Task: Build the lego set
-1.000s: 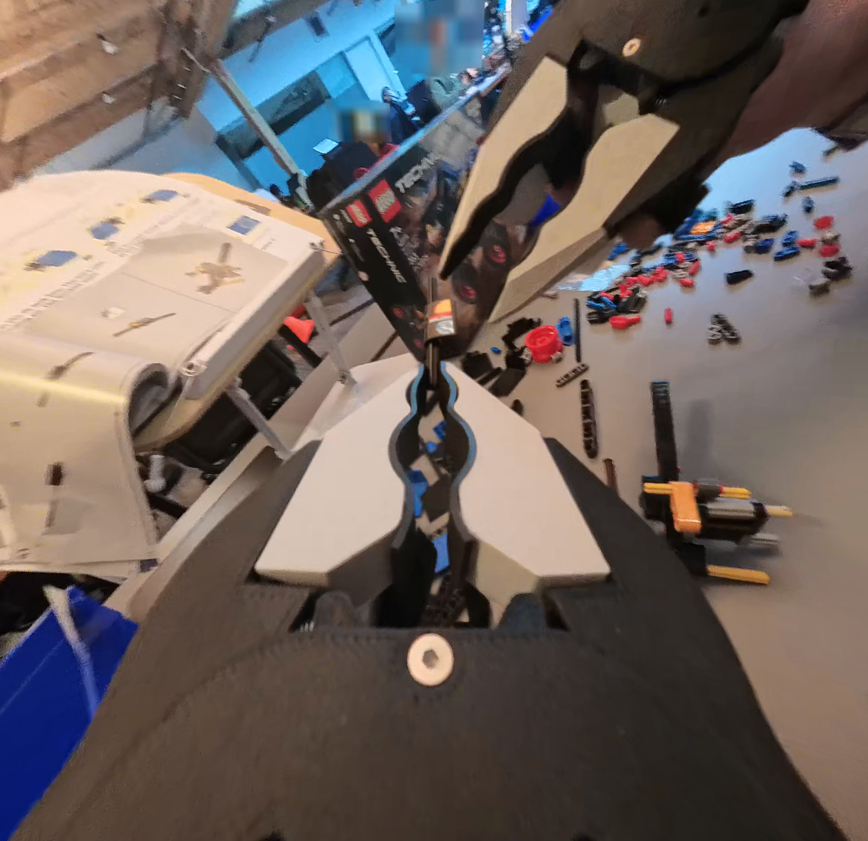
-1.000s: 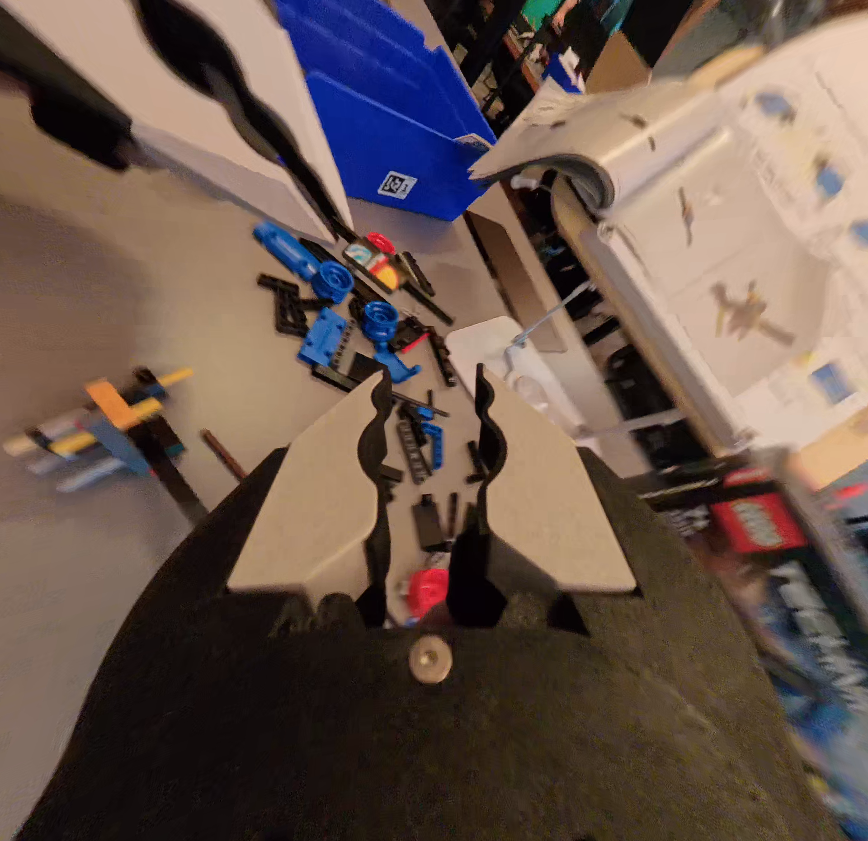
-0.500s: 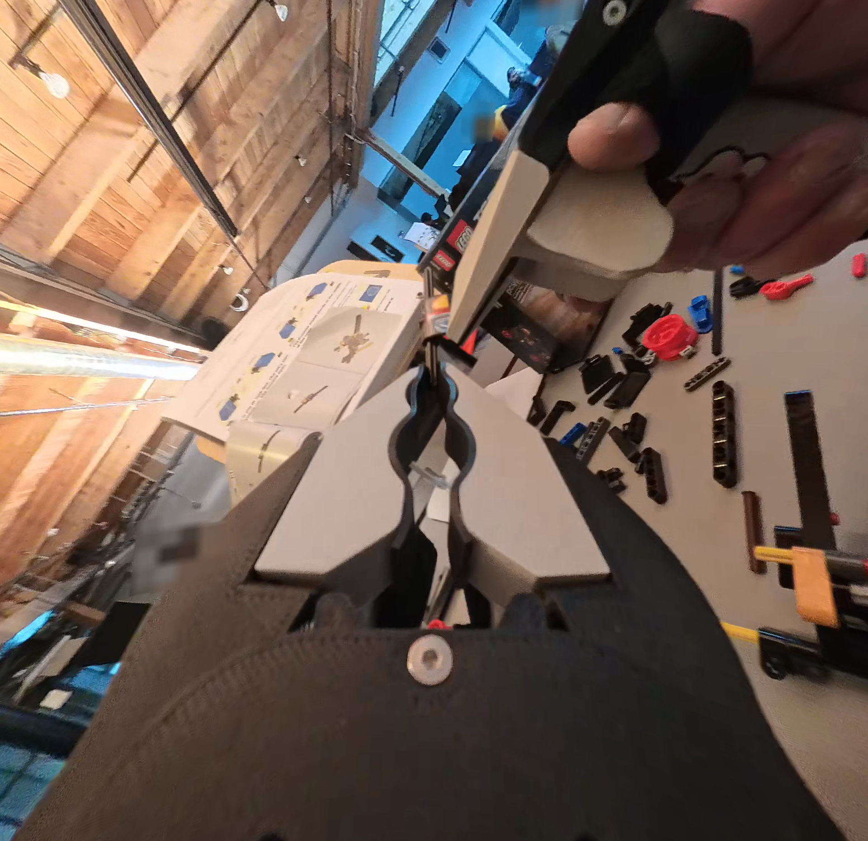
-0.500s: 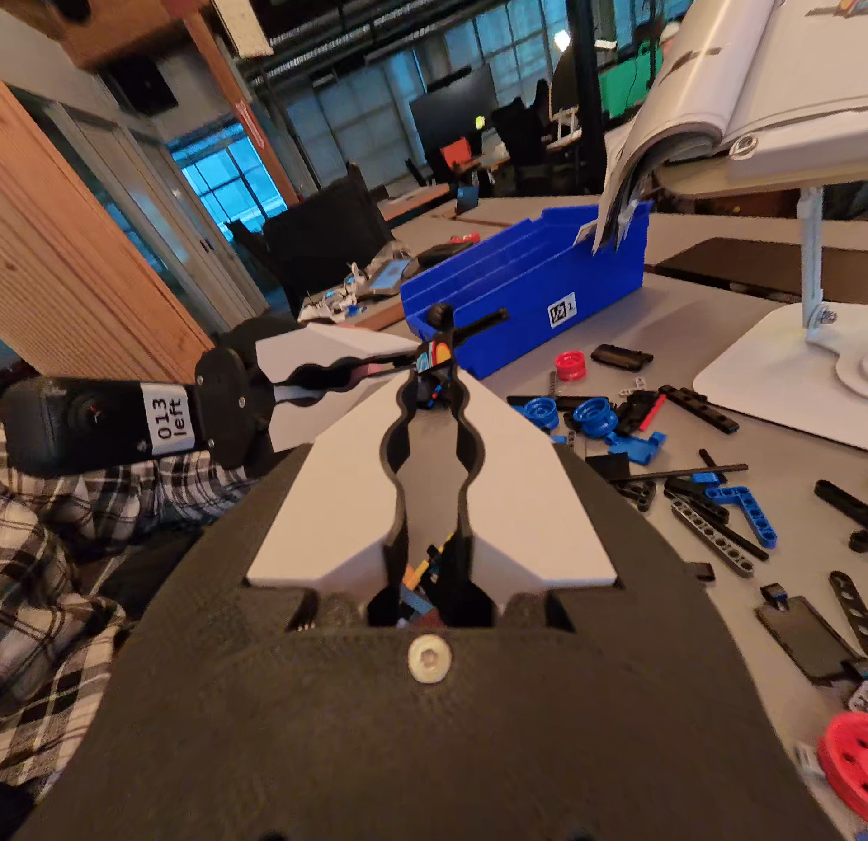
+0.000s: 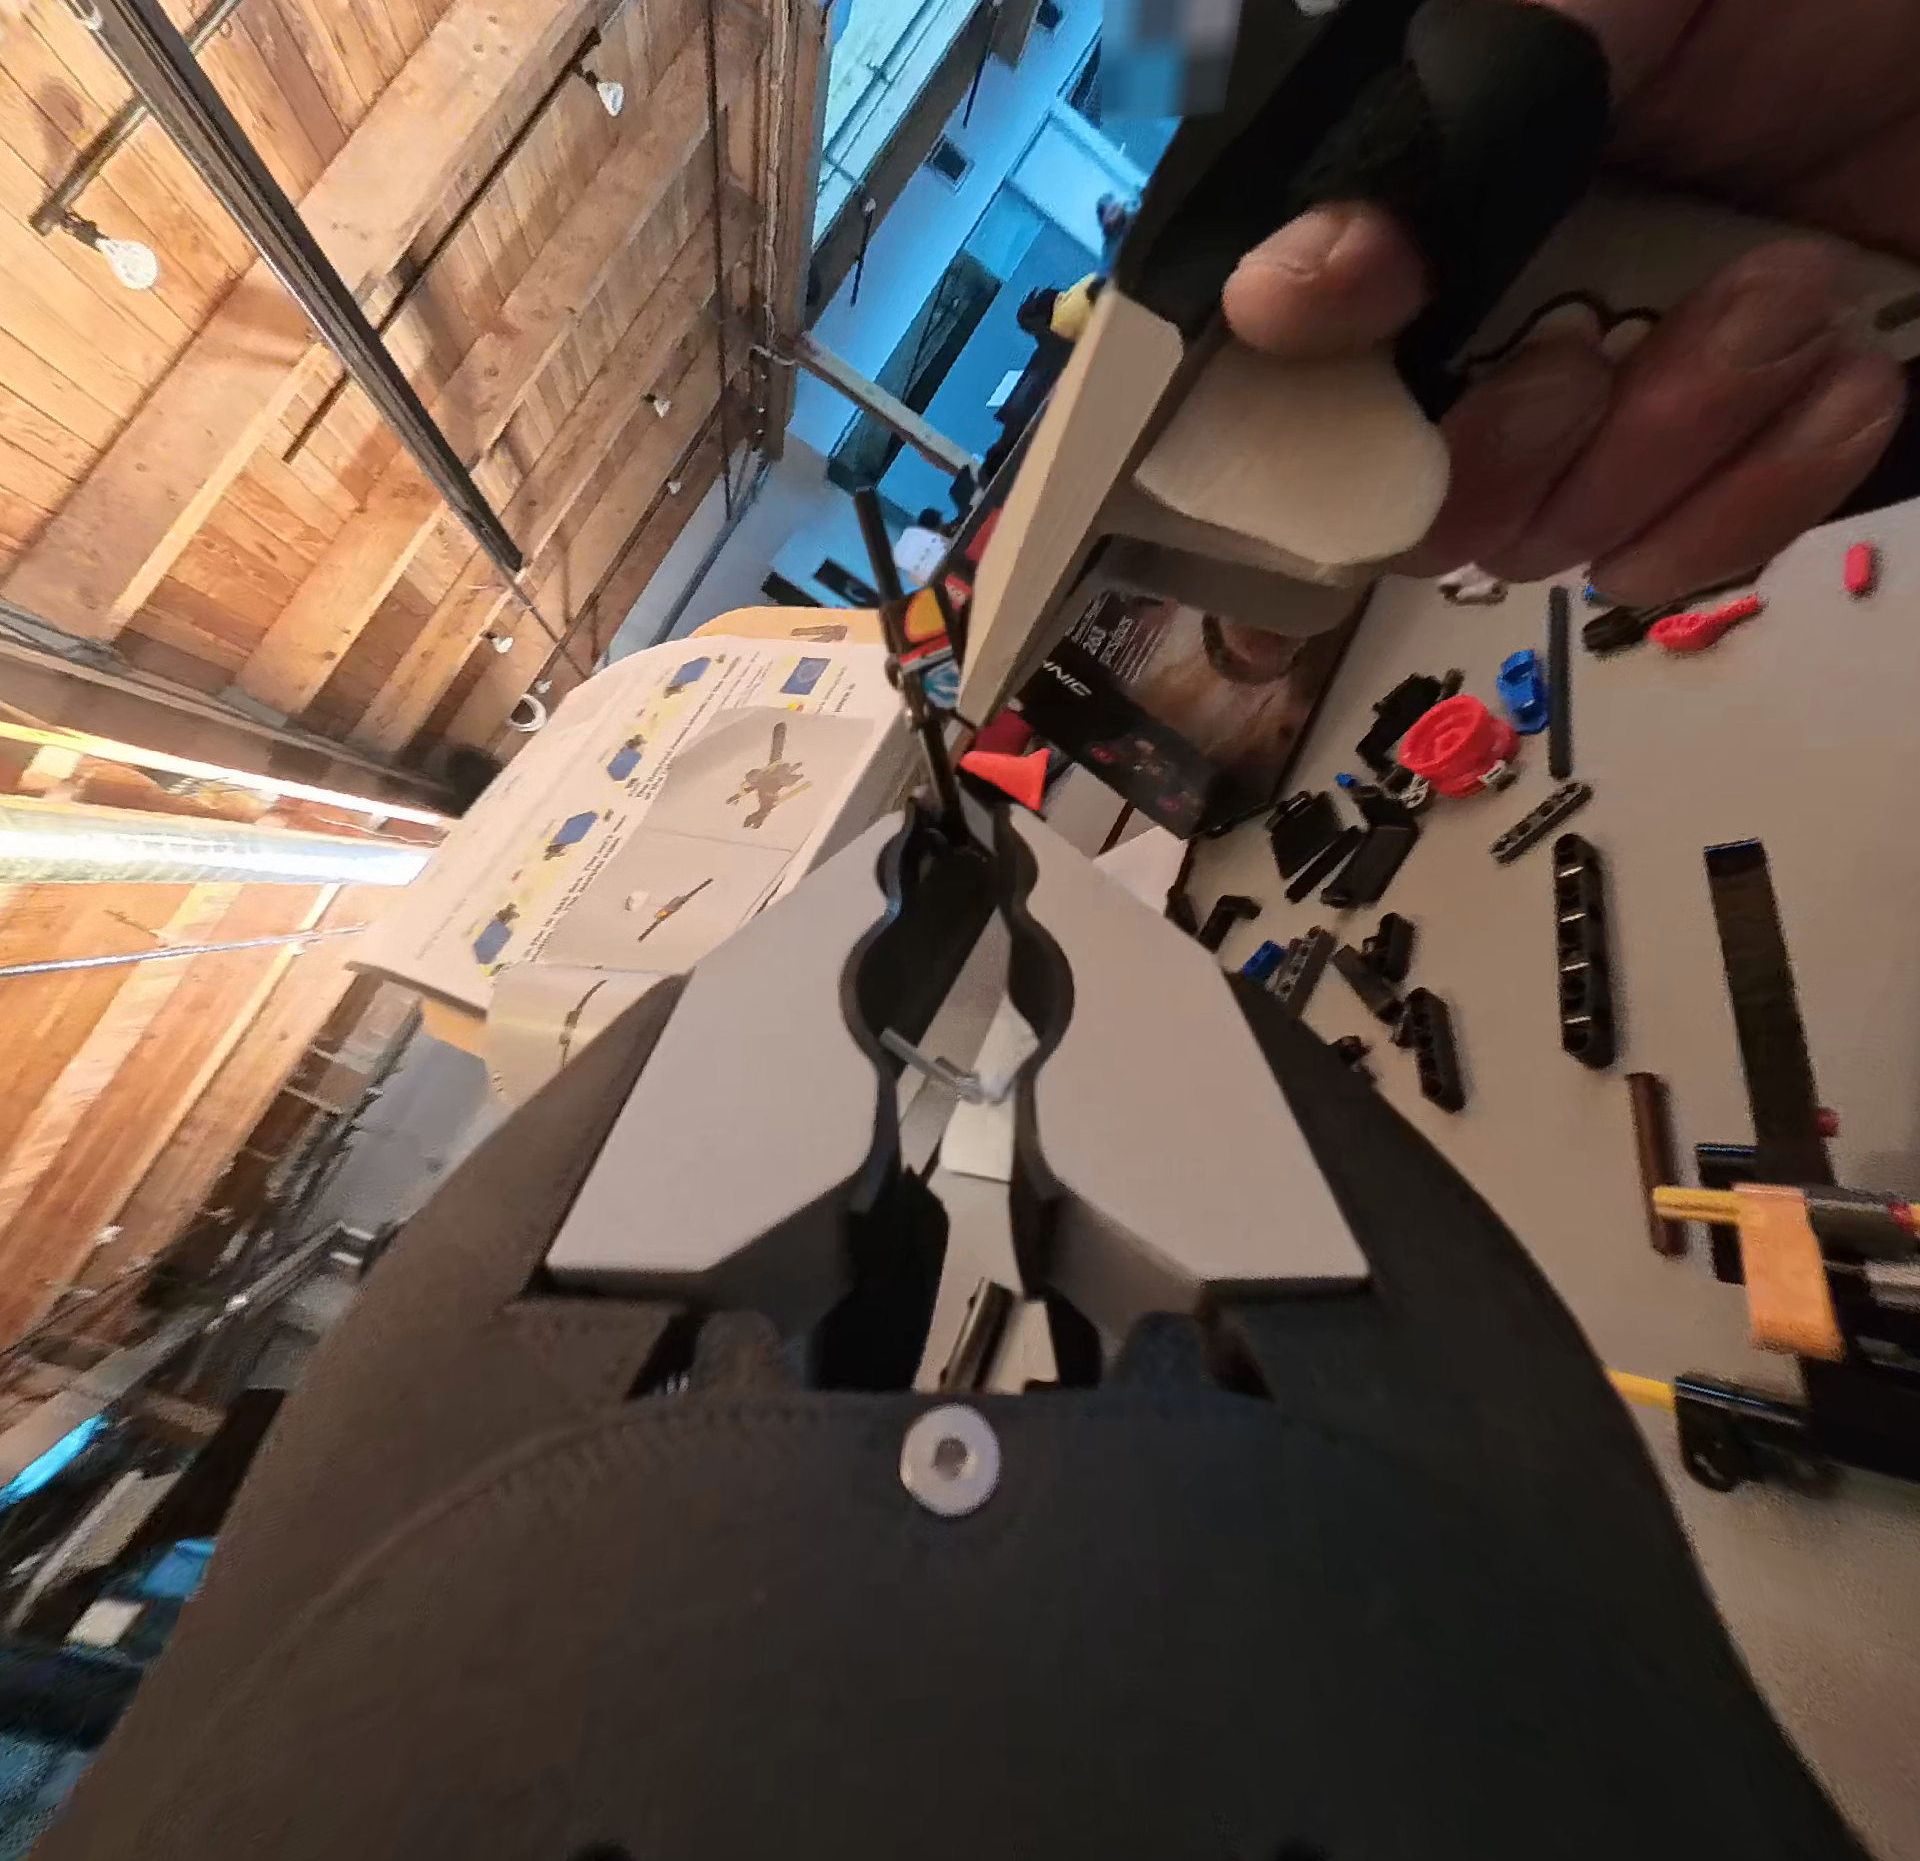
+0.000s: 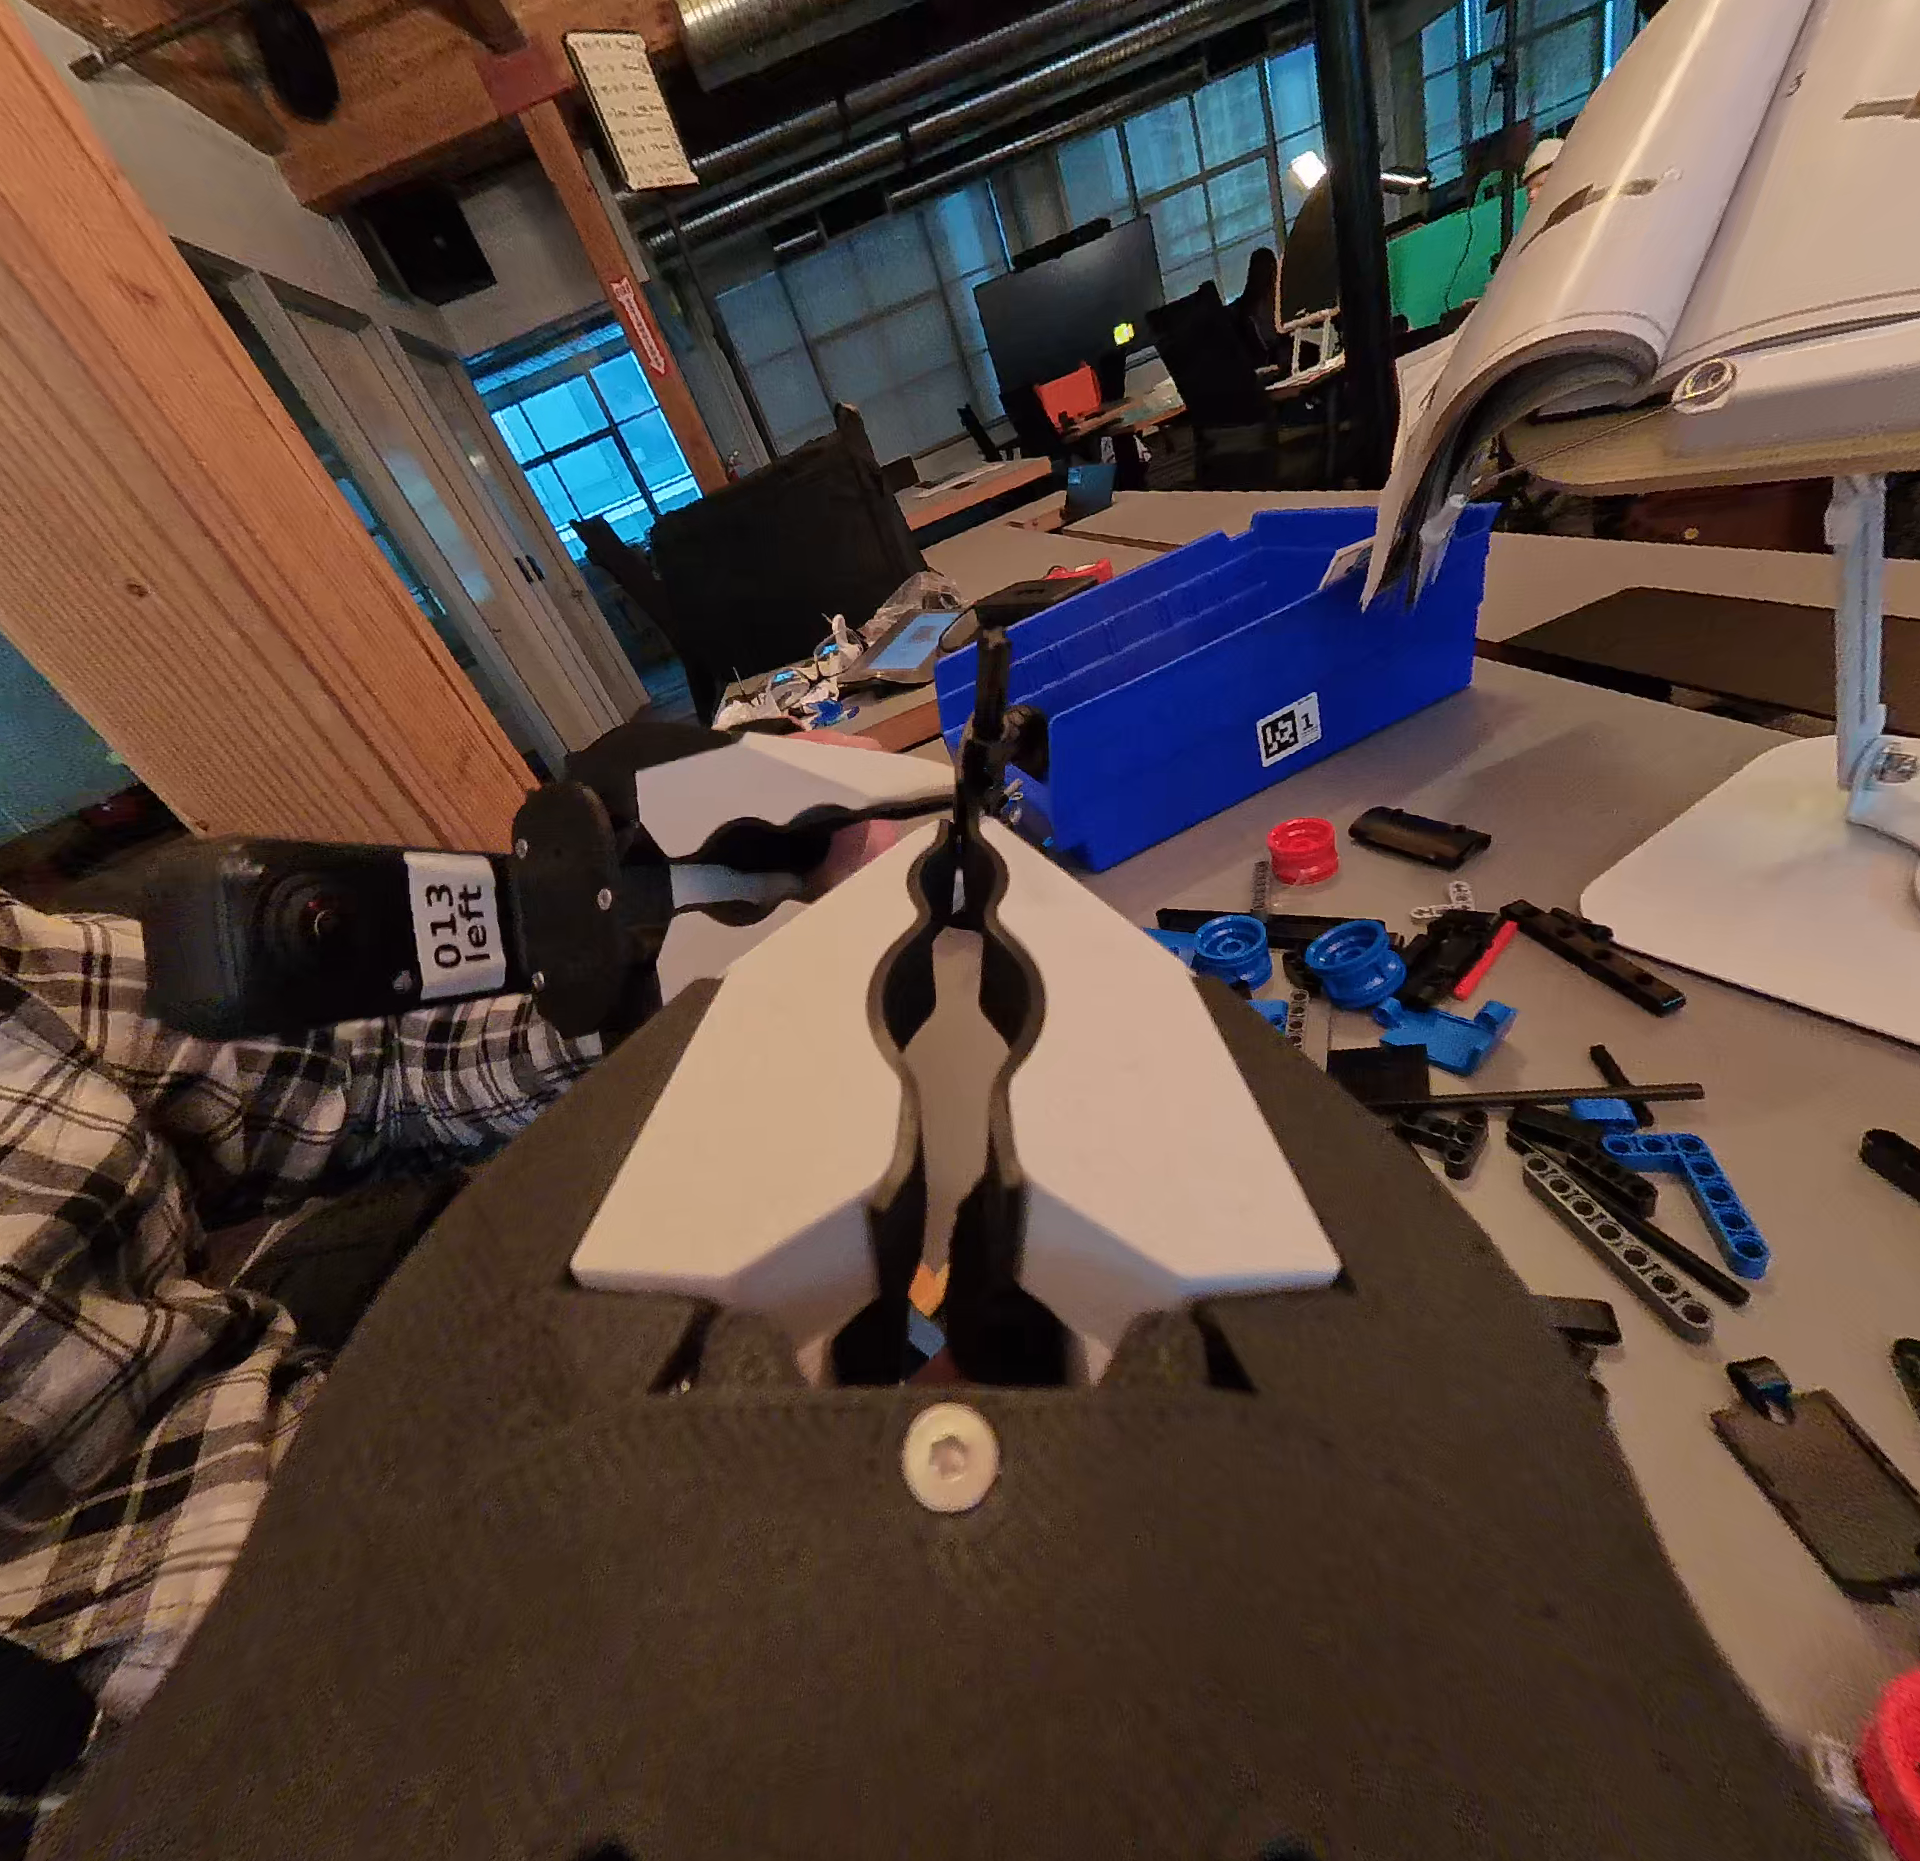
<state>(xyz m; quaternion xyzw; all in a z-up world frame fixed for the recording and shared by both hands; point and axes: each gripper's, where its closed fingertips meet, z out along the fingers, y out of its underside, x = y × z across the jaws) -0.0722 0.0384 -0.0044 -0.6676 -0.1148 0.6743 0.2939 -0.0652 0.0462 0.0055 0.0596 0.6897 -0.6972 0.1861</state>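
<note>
A person's hand (image 5: 1621,357) and the right gripper (image 5: 971,699) hide much of the lego box (image 5: 1164,689). A small black lego assembly (image 6: 982,762) is pinched by both closed grippers, the left gripper (image 6: 951,803) from the side; its details cannot be made out. Loose pieces (image 6: 1455,980) are scattered to the right.

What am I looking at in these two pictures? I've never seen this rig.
No robot here: a person holds a hand-held gripper in each hand, each with a camera looking along its fingers. In the left wrist view, the left hand-held gripper pinches a thin black lego piece; the right one and the person's hand come in from above. In the right wrist view, the right hand-held gripper is closed on the same piece. Loose lego parts lie on the grey table, beside a blue bin and an open instruction booklet.
</note>
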